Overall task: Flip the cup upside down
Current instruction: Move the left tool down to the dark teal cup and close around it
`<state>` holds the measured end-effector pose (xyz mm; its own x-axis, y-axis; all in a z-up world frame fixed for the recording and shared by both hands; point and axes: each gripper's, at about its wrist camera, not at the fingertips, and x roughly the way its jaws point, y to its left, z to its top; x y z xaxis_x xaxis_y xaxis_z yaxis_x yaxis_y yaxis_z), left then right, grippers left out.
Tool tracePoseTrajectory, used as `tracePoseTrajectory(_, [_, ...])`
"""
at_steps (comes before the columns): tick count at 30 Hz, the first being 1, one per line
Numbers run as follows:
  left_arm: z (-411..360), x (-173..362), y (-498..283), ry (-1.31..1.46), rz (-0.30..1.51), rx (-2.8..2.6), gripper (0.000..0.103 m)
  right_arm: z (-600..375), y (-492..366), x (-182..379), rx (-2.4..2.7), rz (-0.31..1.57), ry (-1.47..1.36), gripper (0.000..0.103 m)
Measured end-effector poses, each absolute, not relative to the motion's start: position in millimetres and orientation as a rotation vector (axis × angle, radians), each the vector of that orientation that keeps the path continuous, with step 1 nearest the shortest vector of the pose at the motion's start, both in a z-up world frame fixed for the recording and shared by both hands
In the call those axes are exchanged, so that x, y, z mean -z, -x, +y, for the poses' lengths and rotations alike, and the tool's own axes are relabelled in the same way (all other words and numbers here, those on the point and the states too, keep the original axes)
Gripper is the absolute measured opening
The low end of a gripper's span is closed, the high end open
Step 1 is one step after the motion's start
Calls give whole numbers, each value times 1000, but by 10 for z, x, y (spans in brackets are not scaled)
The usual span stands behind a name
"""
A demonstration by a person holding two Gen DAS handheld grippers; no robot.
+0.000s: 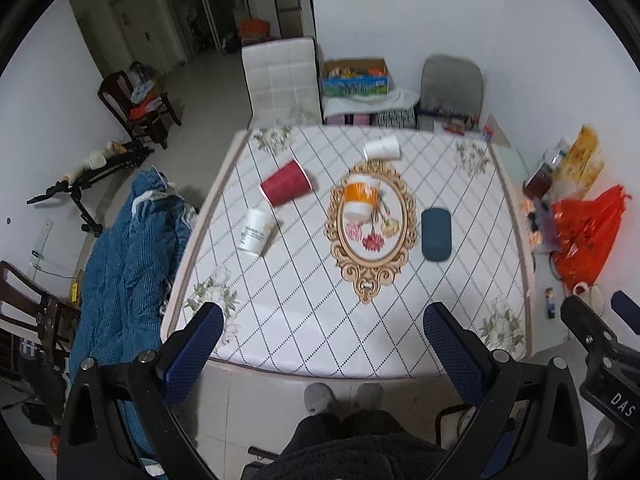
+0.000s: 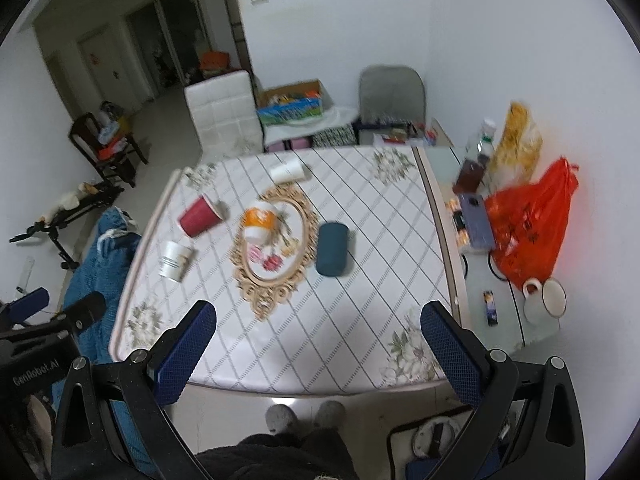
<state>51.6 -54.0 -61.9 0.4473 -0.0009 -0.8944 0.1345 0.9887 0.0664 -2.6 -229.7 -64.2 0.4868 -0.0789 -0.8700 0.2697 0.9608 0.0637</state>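
Observation:
Several cups lie on their sides on the quilted table [image 1: 304, 320]: a red cup [image 1: 285, 188] at the left, a white printed cup [image 1: 256, 232] in front of it, an orange-and-white cup [image 1: 359, 199] on the gold-framed motif, a white cup [image 1: 382, 147] at the back, and a dark teal cup [image 1: 436, 234] at the right. The same red cup [image 2: 199, 215], orange cup [image 2: 260, 222] and teal cup [image 2: 332, 249] show in the right wrist view. My left gripper [image 1: 323, 332] is open and empty above the table's near edge. My right gripper [image 2: 318, 330] is open and empty too.
A blue quilted cloth [image 1: 128, 248] hangs over a chair at the left. A side table at the right holds an orange plastic bag [image 2: 528, 232], an enamel mug [image 2: 546, 300], bottles and small items. A white chair [image 1: 280, 76] and boxes stand behind the table. The person's feet [image 1: 344, 396] are below.

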Motion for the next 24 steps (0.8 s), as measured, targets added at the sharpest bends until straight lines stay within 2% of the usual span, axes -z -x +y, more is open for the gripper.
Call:
tracePoseTrajectory(14, [-1240,1756,-1139,-233,1301,95,103,-3133,-107,2264,283,1286,-245,103])
tracePoseTrajectory(24, [-1602,2368,-1700,-321,1416,140,103,-3178,-225,3075,311,1437,-270,103])
